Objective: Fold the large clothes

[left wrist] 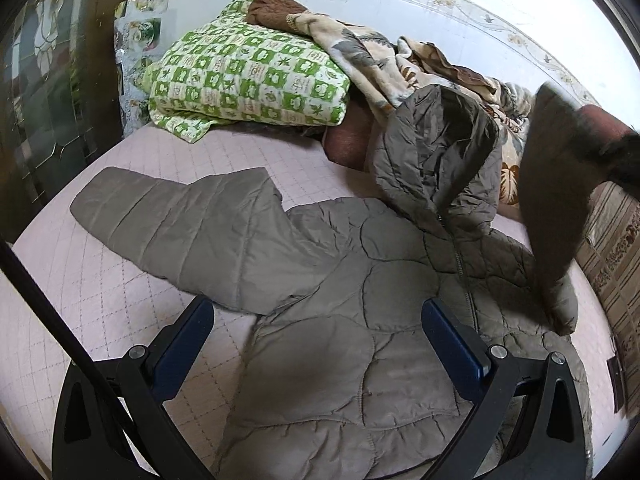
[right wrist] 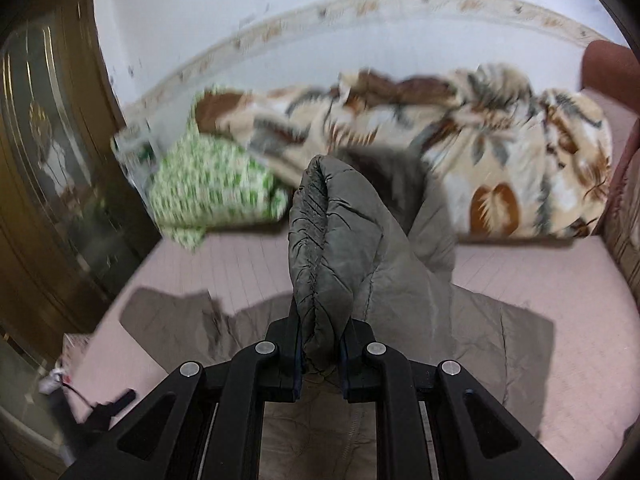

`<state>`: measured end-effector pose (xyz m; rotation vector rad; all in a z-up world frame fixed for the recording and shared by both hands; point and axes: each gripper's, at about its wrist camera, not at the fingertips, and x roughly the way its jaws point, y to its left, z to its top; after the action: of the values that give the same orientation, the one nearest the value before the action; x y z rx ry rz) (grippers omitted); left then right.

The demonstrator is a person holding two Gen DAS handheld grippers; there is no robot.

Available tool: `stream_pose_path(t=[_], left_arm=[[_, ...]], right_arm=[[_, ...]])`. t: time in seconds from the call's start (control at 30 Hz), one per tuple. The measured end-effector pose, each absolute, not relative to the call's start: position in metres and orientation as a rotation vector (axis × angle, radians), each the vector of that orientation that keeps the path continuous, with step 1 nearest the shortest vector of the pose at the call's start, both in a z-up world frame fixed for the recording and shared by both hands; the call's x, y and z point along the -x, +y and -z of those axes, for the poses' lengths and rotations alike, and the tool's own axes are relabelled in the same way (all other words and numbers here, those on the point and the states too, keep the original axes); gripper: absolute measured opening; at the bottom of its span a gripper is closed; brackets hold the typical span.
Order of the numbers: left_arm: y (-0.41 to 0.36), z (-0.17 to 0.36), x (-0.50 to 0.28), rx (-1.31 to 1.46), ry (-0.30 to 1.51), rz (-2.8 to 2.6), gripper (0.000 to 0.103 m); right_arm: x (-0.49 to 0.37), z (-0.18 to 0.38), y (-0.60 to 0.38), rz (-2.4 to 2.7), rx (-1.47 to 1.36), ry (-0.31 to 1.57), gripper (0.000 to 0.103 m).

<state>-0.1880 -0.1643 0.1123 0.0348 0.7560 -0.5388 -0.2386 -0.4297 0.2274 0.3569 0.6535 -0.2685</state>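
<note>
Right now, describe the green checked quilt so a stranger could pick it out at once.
Start at the pink bed and look to its far end by the wall. The green checked quilt sits folded there, left of the leaf-print blanket. It is the only green-and-white thing on the bed.

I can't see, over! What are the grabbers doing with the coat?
Left gripper open above jacket. Right gripper shut on sleeve, lifted. Blankets piled behind, not blocking.

Pink quilted bed [left wrist: 132, 304] carrying a jacket and bedding

A grey-brown quilted jacket [left wrist: 340, 320] lies spread on the pink cover, one sleeve out flat. Toward the wall rest a green-checked quilt [left wrist: 248, 80], a leaf-print blanket [right wrist: 520, 160] and a reddish-brown pillow [left wrist: 348, 140].
</note>
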Motion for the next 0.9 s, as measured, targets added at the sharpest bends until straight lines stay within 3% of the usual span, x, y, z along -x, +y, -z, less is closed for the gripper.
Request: stream_pose_path(t=[0.3, 0.47, 0.57, 0.63, 0.83, 0.9], left_arm=[[-0.159, -0.106, 0.176, -0.005, 0.8, 0.532, 0.103], [-0.16, -0.104, 0.173, 0.0, 0.804, 0.522, 0.103], [-0.164, -0.1, 0.173, -0.006, 0.82, 0.525, 0.103], [-0.167, -0.099, 0.172, -0.014, 0.824, 0.529, 0.103], [-0.171, -0.098, 0.174, -0.023, 0.822, 0.541, 0.103], [-0.174, -0.095, 0.173, -0.02, 0.838, 0.551, 0.103]], right_arm=[[0.187, -0.119, -0.416, 0.243, -0.381, 0.838, 0.014], [0.173, -0.089, -0.399, 0.206, -0.37, 0.881, 0.017], [0.162, -0.072, -0.389, 0.194, -0.363, 0.923, 0.023], [0.159, -0.062, -0.388, 0.165, -0.381, 0.958, 0.04], [0.201, -0.099, -0.414, 0.032, -0.491, 0.839, 0.044], [0.219, -0.109, -0.436, 0.106, -0.502, 0.786, 0.052]])
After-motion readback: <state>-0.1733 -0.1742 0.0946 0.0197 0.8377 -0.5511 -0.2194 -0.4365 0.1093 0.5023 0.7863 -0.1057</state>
